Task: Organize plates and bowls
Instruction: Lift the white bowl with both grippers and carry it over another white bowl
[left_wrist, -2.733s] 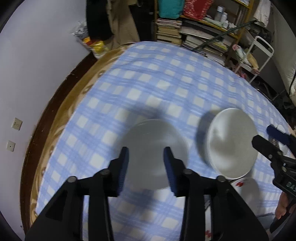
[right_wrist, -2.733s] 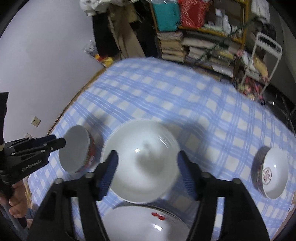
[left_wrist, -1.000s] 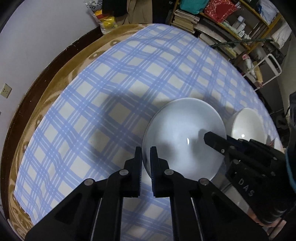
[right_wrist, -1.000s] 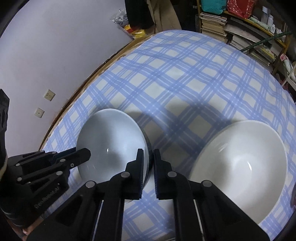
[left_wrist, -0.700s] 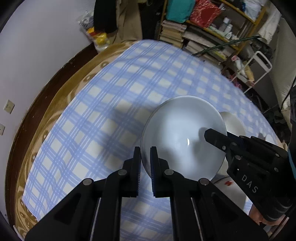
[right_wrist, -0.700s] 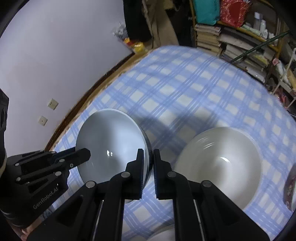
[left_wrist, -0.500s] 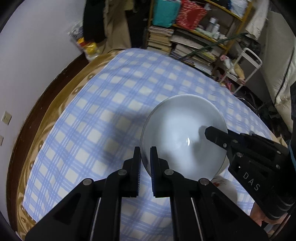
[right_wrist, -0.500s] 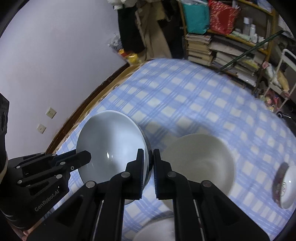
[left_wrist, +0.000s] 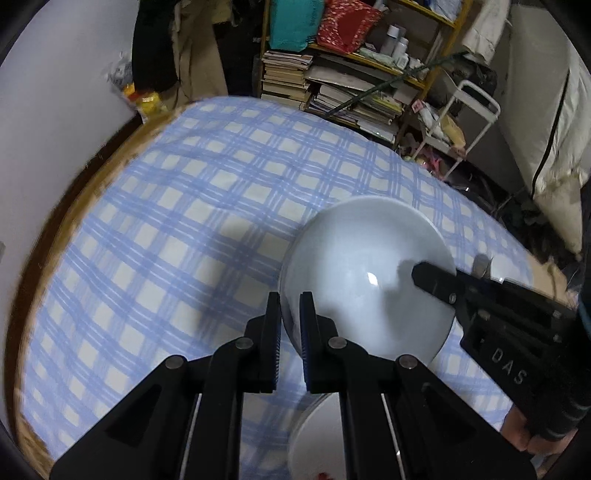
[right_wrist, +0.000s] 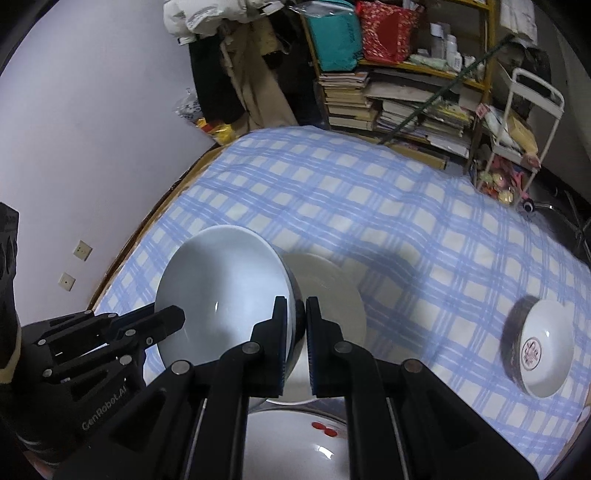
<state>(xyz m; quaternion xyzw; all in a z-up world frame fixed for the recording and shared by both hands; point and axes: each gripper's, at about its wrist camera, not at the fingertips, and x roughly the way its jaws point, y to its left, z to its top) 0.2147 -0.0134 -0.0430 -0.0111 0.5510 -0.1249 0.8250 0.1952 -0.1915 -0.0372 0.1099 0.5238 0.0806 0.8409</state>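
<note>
While both tools carry the white bowl (right_wrist: 225, 284) above the checked cloth (right_wrist: 369, 192) | left gripper (left_wrist: 290, 325) and right gripper (right_wrist: 296, 325) each pinched onto opposite rims | advice: keep level, lower evenly onto the plate (right_wrist: 332, 280) beneath, release together.

The cloth (left_wrist: 192, 206) is a blue-and-cream check, and the big bowl (left_wrist: 365, 280) above it is plain pale white. Right of that bowl, the small bowl (right_wrist: 539, 347) is white inside with a red round mark and dark outside, while the plate (right_wrist: 306, 443) below it is white with two red spots. Both grippers (left_wrist: 290, 325) (right_wrist: 296, 325) are black with blue pads.
</note>
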